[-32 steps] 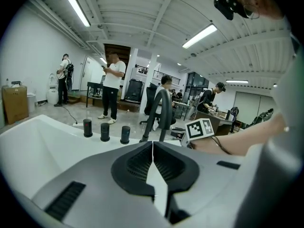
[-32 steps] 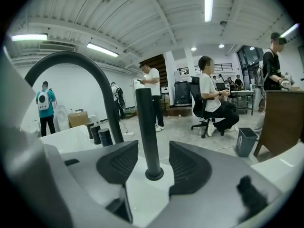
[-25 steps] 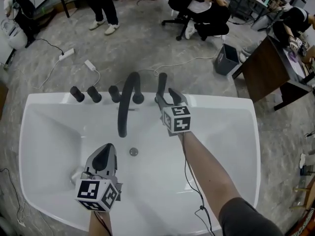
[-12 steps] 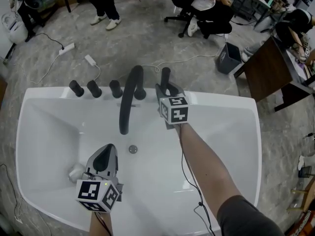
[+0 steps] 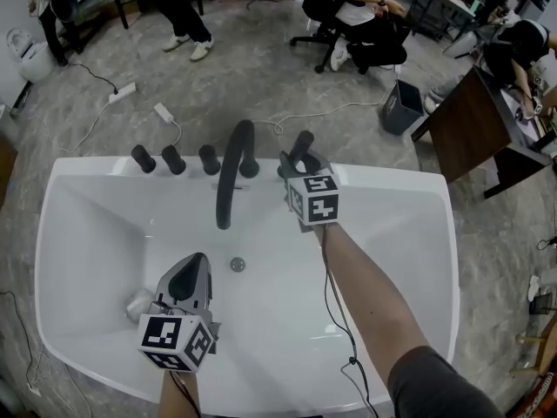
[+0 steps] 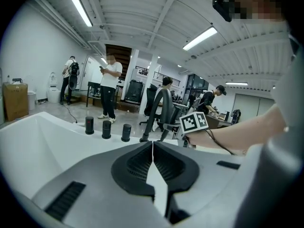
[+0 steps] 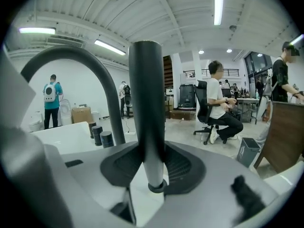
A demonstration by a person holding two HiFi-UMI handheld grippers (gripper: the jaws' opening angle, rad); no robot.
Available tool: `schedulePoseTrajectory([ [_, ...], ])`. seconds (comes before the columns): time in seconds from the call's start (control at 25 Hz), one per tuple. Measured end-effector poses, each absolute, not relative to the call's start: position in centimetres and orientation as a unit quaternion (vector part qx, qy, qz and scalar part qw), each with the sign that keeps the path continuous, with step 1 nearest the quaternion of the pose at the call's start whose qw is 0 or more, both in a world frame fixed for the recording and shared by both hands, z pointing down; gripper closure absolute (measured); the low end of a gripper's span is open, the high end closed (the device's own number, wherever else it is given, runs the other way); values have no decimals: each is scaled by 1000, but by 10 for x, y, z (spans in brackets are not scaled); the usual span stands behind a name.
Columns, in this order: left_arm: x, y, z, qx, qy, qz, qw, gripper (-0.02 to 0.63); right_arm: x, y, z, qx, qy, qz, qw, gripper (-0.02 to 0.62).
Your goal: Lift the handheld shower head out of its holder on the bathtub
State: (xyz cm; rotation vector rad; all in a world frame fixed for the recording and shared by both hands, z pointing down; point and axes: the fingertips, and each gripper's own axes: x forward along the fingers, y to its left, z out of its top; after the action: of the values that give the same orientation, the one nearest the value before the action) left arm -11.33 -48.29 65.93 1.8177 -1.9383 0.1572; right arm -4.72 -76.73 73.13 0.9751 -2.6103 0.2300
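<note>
White bathtub (image 5: pixel 418 233); right gripper (image 5: pixel 300 168) clamps shower head (image 7: pixel 147 108); left gripper (image 5: pixel 187 279) clenched, empty.

In the head view, the right gripper (image 5: pixel 298 165) covered the lower part of the shower head (image 5: pixel 302 144). Its holder on the far rim of the bathtub (image 5: pixel 418 190) could not be seen. The tub's near edge ran off the bottom of the picture. Beside the left gripper (image 5: pixel 188 273), a small pale object (image 5: pixel 137 304) on the tub floor was half hidden and too unclear to name.
</note>
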Motion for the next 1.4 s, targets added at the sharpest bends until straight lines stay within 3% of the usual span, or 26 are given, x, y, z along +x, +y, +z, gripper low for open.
schedulePoseTrajectory([
  [0.6,-88,-419,560,700,-686,29,197,591,-13,-664,589,341,-930,26,132,453],
  [1.4,-87,-228,455,754,-636,28,163,591,43,-413,446,374,-922,-4,97,453],
])
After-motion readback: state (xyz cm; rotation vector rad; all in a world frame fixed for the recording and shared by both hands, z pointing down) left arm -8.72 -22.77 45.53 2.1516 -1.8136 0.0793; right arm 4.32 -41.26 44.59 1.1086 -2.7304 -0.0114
